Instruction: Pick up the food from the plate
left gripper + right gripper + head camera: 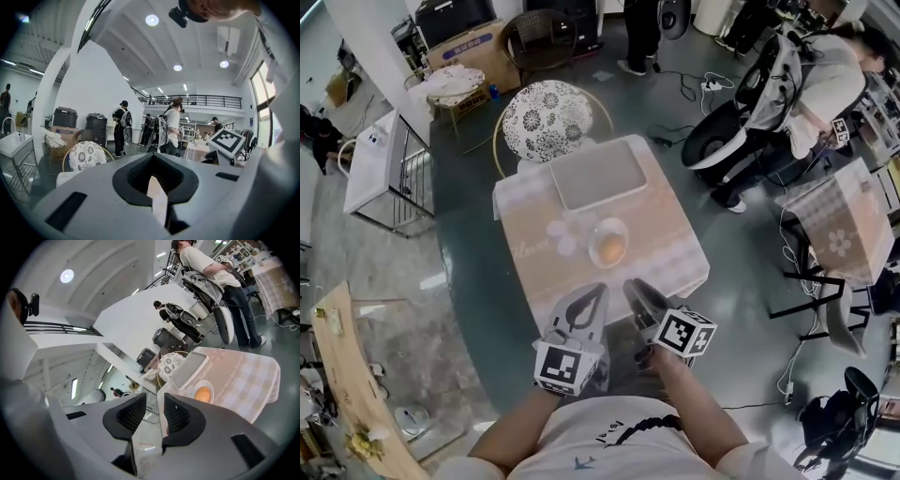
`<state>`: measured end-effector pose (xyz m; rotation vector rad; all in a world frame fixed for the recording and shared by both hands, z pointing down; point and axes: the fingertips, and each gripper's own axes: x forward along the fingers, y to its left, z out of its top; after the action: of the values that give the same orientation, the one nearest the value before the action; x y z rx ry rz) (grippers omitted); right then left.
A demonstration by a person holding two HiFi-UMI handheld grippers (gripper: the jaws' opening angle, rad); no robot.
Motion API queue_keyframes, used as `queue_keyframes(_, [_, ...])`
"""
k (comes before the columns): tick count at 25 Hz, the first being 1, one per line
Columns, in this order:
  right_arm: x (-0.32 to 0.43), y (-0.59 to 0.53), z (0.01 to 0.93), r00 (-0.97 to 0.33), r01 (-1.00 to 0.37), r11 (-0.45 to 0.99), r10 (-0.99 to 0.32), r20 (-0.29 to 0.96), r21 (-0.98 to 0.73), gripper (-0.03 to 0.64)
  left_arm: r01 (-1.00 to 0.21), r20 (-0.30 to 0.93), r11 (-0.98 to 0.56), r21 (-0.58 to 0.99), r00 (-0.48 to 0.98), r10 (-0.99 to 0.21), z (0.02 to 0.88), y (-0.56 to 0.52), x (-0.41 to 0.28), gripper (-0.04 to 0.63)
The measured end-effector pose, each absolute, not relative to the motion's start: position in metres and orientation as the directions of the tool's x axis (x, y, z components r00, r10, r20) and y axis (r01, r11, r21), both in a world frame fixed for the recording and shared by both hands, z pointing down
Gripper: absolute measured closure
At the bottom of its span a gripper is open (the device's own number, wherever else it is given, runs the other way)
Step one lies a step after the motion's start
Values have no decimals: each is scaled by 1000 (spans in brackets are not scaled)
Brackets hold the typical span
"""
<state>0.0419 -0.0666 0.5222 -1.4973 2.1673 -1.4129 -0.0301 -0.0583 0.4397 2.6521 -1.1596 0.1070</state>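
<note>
Basically nothing lifted yet: food (pixel 610 247) sits on plate (pixel 591 246); my right claw (pixel 636 289) part-open, empty; left claw (pixel 596 292) closed.

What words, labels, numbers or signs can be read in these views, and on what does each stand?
No text can be read for certain.
Tablecloth: cursive script, too blurred to read.
Cardboard box: a label, too small to read.
Shirt: small print, too blurred to read.
Left cube, right cube: square markers only, no letters.
</note>
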Motion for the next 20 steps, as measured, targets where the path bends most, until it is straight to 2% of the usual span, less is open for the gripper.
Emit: queue_keyframes(20, [74, -162, 681, -487, -632, -191, -656, 576, -751, 419, -760, 312, -610, 226, 649, -693, 528, -166, 0, 589])
